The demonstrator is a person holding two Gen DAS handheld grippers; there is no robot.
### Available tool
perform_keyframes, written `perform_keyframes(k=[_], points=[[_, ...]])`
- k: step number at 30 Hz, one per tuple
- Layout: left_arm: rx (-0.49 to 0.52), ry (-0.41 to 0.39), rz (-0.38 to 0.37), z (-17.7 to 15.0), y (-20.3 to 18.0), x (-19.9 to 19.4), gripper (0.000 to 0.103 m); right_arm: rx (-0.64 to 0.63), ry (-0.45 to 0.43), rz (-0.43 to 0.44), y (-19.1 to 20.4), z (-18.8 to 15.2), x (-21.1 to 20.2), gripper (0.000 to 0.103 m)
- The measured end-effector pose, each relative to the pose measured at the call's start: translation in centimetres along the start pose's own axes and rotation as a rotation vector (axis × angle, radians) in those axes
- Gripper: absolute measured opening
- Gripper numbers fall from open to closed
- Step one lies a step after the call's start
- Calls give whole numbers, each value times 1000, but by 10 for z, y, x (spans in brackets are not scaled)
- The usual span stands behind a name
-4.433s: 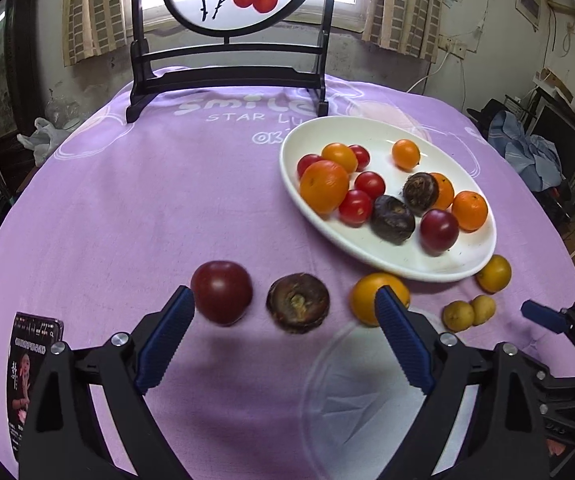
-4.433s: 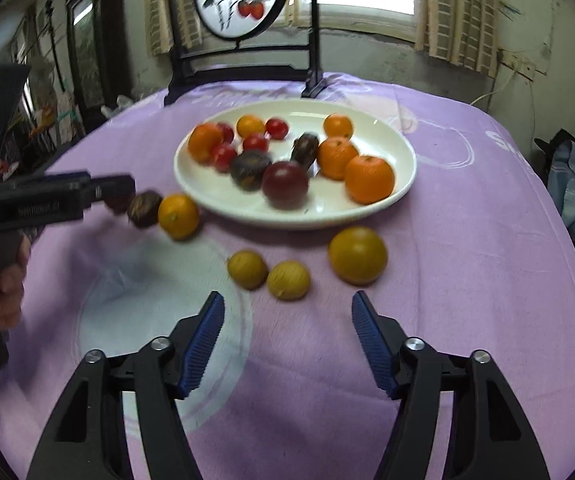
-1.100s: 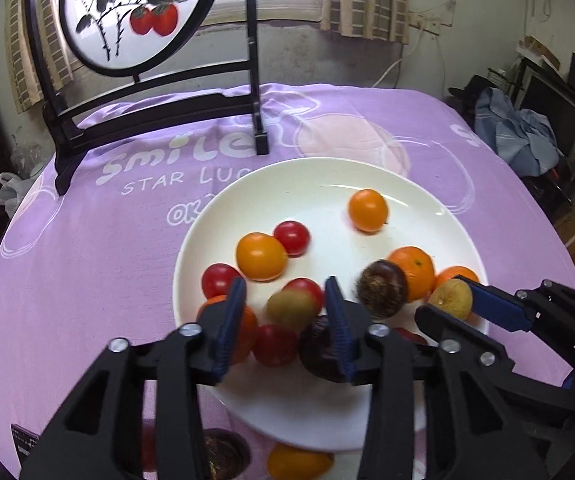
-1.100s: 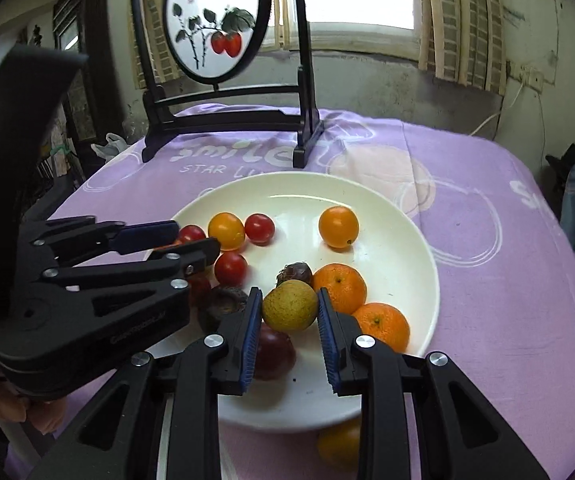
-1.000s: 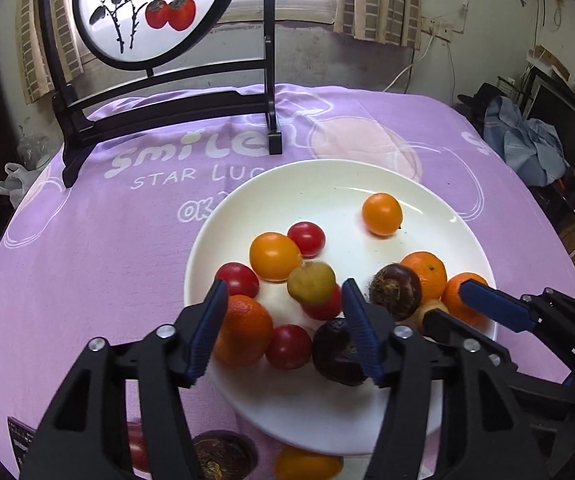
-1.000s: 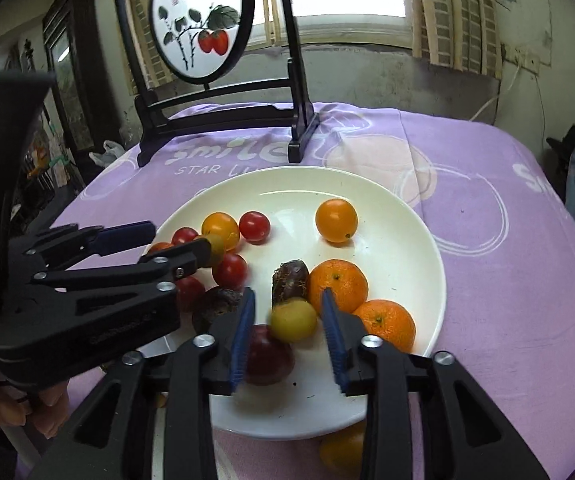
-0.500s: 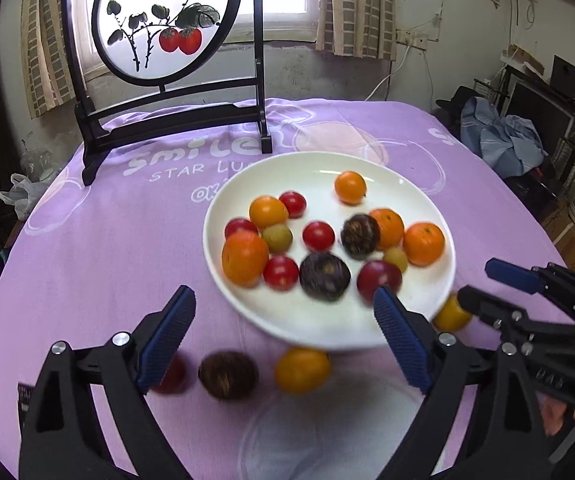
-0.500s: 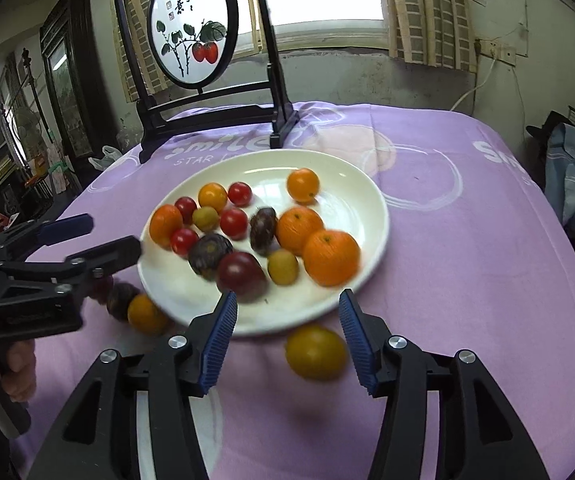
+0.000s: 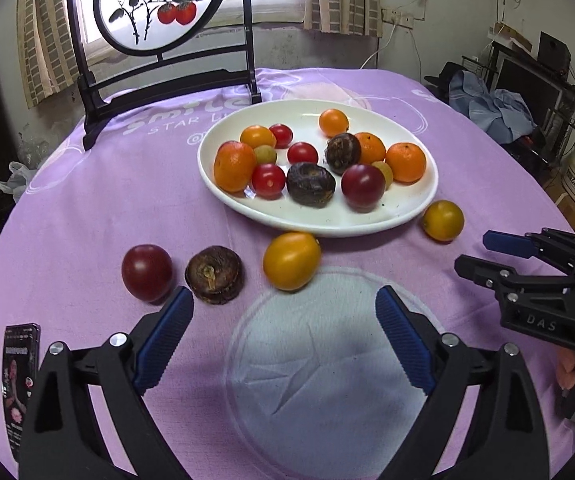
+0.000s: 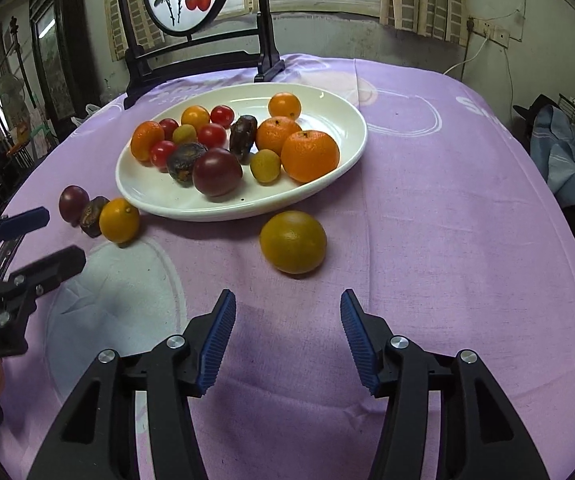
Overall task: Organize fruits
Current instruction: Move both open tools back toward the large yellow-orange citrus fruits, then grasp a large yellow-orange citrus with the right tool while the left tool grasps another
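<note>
A white oval plate (image 9: pixel 415 208) (image 10: pixel 351 128) holds several oranges, red tomatoes, dark fruits and two small yellow-green fruits. On the purple cloth in front of it lie a dark red fruit (image 9: pixel 146 273), a brown wrinkled fruit (image 9: pixel 214 274), a yellow-orange fruit (image 9: pixel 291 260) and another yellow-orange fruit (image 9: pixel 442 220) (image 10: pixel 293 241). My left gripper (image 9: pixel 283 332) is open and empty just short of the three left fruits. My right gripper (image 10: pixel 285 336) is open and empty, just short of the right yellow-orange fruit.
A black stand with a round painted panel (image 9: pixel 159 4) stands behind the plate. A phone-like card (image 9: pixel 19 364) lies at the left table edge. A pale round print (image 9: pixel 327 372) marks the cloth near me. Clothes (image 9: pixel 495 104) and furniture sit beyond the right edge.
Both grippers let go of their small yellow-green fruits over the plate, opened wide and pulled back toward me. The two fruits now lie on the plate.
</note>
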State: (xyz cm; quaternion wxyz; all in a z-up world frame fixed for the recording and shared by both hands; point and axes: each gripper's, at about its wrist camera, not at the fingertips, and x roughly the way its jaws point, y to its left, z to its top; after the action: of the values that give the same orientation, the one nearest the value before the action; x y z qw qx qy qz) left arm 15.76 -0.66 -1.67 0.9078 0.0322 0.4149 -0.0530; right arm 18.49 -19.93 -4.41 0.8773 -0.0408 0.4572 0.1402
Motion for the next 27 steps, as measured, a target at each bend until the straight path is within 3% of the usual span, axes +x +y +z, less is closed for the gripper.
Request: perform_keyframes(k=[8, 10, 11, 13, 21, 27], points=[[-15, 12, -3, -1, 9, 8, 90, 43, 22, -55, -1, 23, 32, 55], [-19, 23, -9, -2, 10, 11, 90, 40, 19, -62, 0, 28, 36, 51], [-17, 27, -10, -3, 10, 12, 90, 30, 15, -58, 2, 28, 36, 41], [-8, 30, -14, -4, 8, 12, 90, 25, 19, -67, 4, 27, 34, 41], [29, 29, -43, -3, -4, 10, 90, 50, 20, 23, 4, 10, 12, 41], [128, 43, -1, 3, -19, 20, 83, 63, 25, 107, 3, 5, 3, 41]])
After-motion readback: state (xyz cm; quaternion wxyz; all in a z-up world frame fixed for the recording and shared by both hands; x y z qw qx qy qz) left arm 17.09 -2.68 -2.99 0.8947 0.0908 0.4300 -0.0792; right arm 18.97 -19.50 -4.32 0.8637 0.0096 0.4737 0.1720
